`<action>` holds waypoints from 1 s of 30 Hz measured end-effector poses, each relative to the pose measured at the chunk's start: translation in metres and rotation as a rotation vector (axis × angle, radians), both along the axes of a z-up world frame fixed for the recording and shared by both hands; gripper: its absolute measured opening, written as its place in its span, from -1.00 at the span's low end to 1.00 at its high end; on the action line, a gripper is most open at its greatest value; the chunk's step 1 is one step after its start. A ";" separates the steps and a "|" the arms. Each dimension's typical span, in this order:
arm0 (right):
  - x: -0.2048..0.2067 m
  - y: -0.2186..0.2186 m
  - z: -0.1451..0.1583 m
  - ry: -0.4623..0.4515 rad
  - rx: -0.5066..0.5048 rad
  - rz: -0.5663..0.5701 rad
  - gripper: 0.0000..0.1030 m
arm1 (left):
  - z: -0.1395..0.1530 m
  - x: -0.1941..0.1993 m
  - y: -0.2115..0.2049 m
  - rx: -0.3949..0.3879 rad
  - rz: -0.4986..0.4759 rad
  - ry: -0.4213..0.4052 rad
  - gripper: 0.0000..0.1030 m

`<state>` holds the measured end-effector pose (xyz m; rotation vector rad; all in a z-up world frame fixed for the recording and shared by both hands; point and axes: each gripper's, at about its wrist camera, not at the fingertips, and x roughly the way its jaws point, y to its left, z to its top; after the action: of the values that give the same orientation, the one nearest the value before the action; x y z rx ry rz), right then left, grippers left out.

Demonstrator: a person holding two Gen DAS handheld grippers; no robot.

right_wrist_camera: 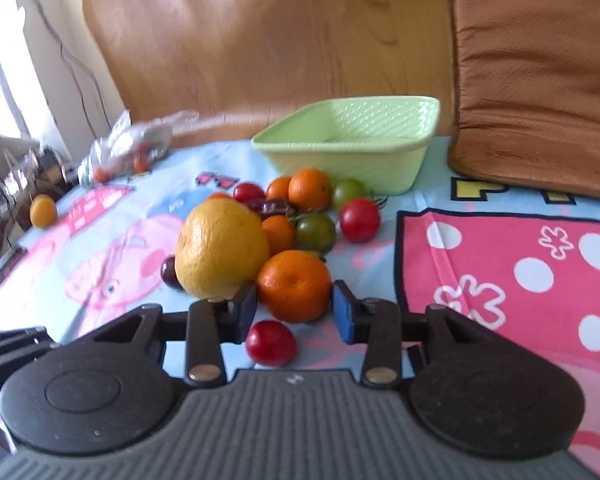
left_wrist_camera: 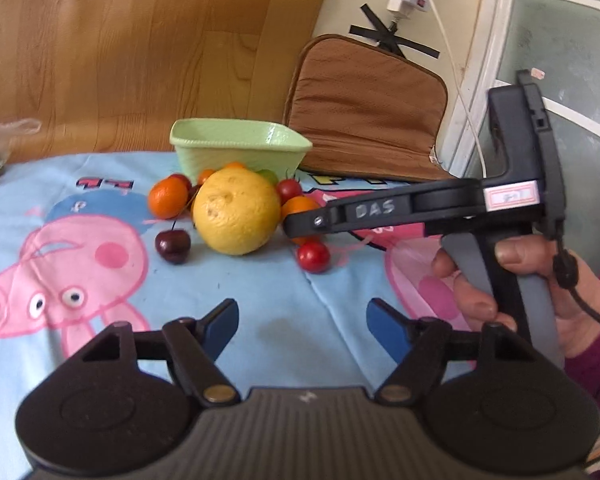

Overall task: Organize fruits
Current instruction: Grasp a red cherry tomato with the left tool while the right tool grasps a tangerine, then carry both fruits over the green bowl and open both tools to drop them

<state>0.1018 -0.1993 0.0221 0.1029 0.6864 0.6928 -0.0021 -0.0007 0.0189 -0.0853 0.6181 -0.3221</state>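
Hovering low over the cartoon tablecloth [right_wrist_camera: 500,264], the right gripper [right_wrist_camera: 294,312] has its jaws spread on either side of a mandarin [right_wrist_camera: 294,284], apparently not quite touching it; a red cherry tomato [right_wrist_camera: 271,343] lies just beneath. The left gripper [left_wrist_camera: 302,326] is spread too, holding nothing. Beyond sits a big yellow citrus [right_wrist_camera: 222,248] among small fruits, then the green basket [right_wrist_camera: 352,160], with a brown cushion [right_wrist_camera: 540,80] behind.

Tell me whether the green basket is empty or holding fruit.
Empty, as far as visible: the green basket shows only bare textured walls in the right wrist view; all the fruit lies on the cloth.
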 end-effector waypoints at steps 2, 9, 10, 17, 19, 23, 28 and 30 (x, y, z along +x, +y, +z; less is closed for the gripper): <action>-0.005 -0.024 0.008 -0.044 0.051 -0.050 -0.17 | 0.004 0.004 -0.008 0.022 -0.017 -0.018 0.40; -0.013 -0.079 0.003 -0.068 -0.026 -0.121 -0.16 | -0.003 0.046 -0.053 0.151 -0.083 -0.050 0.22; -0.014 -0.076 0.001 -0.074 -0.047 -0.110 -0.16 | -0.007 0.053 -0.057 0.167 -0.077 -0.038 0.18; -0.019 -0.061 -0.010 -0.142 -0.164 -0.033 -0.12 | -0.016 0.066 -0.048 0.132 -0.007 0.014 -0.49; -0.017 -0.051 -0.008 -0.147 -0.172 -0.017 -0.15 | -0.013 0.066 -0.045 0.109 -0.009 0.031 -0.49; -0.020 -0.046 -0.004 -0.170 -0.146 -0.007 -0.18 | 0.004 0.070 -0.042 0.061 -0.052 0.011 -0.49; 0.006 -0.034 0.023 -0.225 -0.052 -0.032 -0.18 | 0.043 0.103 -0.032 0.045 -0.031 -0.078 -0.49; 0.027 -0.023 0.034 -0.264 -0.037 -0.036 -0.19 | 0.055 0.131 -0.025 0.041 0.008 -0.093 -0.49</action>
<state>0.1285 -0.2225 0.0557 -0.0103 0.4422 0.6448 0.1289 -0.0260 0.0737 -0.0330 0.5323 -0.3040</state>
